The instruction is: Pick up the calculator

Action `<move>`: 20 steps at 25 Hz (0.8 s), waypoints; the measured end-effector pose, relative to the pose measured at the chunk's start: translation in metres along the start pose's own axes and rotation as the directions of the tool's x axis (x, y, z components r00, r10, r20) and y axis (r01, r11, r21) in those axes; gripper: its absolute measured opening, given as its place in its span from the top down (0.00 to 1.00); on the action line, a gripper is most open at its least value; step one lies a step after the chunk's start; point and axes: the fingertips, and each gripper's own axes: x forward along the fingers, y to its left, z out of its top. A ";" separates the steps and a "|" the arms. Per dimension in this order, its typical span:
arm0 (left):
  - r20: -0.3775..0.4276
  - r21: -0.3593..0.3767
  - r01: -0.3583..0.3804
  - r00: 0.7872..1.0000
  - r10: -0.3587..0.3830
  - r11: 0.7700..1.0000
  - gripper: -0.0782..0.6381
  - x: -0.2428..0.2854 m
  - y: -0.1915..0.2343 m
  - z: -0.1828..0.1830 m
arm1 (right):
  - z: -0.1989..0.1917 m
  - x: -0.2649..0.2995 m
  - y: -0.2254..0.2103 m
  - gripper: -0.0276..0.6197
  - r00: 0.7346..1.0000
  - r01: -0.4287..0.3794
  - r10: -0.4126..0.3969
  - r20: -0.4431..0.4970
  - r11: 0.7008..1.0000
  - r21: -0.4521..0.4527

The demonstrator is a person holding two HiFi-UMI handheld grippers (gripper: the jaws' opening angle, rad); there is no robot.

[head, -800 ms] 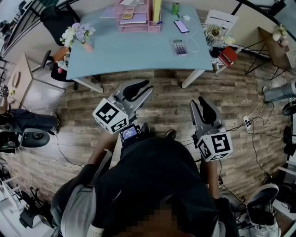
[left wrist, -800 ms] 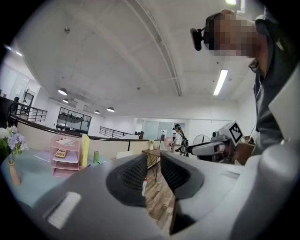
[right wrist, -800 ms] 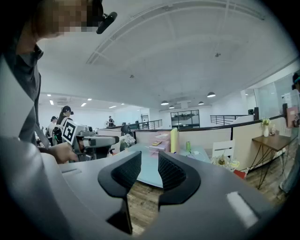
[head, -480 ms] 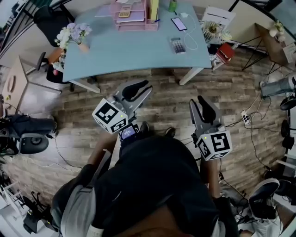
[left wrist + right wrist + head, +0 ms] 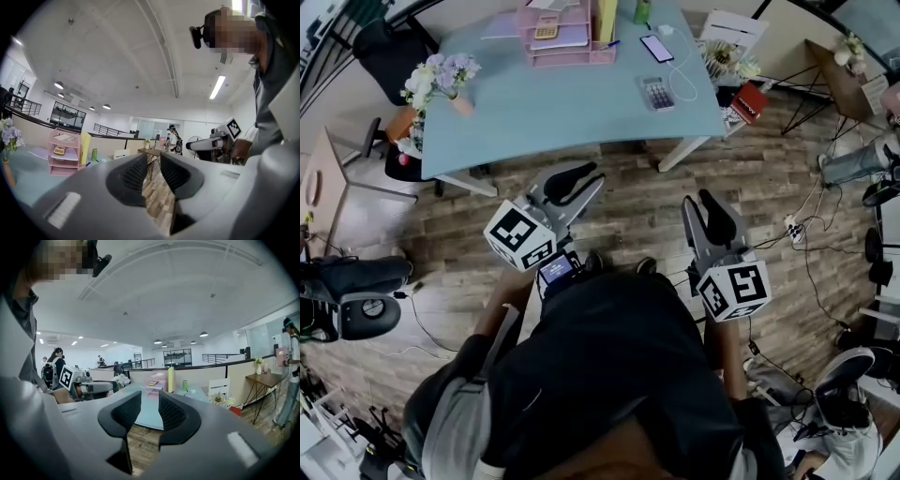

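Note:
A grey calculator [image 5: 656, 93] lies near the right end of the light blue table [image 5: 534, 112], far ahead of both grippers. A second, yellow calculator [image 5: 547, 28] rests in the pink tray stack [image 5: 572, 37], and it also shows as the yellow calculator [image 5: 59, 150] in the left gripper view. My left gripper [image 5: 587, 175] and right gripper [image 5: 706, 200] hover over the wooden floor short of the table, both shut with nothing between the jaws. The left gripper [image 5: 153, 169] points level past the table's end. The right gripper [image 5: 149, 411] faces the table [image 5: 152, 418].
A phone [image 5: 657, 48] with a white cable, a green bottle [image 5: 641, 11] and a vase of flowers [image 5: 436, 77] are on the table. A black chair [image 5: 389, 42] stands at the far left. A side table [image 5: 834, 70] and floor cables [image 5: 806, 244] are to the right.
The table and floor have drifted slightly left in the head view. Both grippers keep the same pose in front of the body and stay shut.

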 end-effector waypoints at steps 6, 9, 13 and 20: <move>-0.010 -0.011 0.002 1.000 -0.002 1.000 0.69 -0.001 0.005 0.001 | -0.001 0.002 -0.005 0.78 1.000 0.025 -0.025 -0.019 1.000 0.001; -0.015 -0.015 -0.010 1.000 0.009 1.000 0.69 0.002 0.006 0.000 | -0.001 0.007 -0.010 0.78 1.000 0.010 -0.010 -0.021 1.000 0.007; -0.018 -0.007 -0.045 0.999 0.045 0.999 0.69 0.011 0.007 0.000 | -0.001 0.014 -0.023 0.78 0.999 -0.030 0.030 -0.019 0.999 0.014; -0.014 0.008 -0.116 0.993 0.116 0.993 0.69 0.045 -0.007 0.009 | 0.008 0.024 -0.062 0.78 0.993 -0.115 0.115 -0.004 0.993 0.007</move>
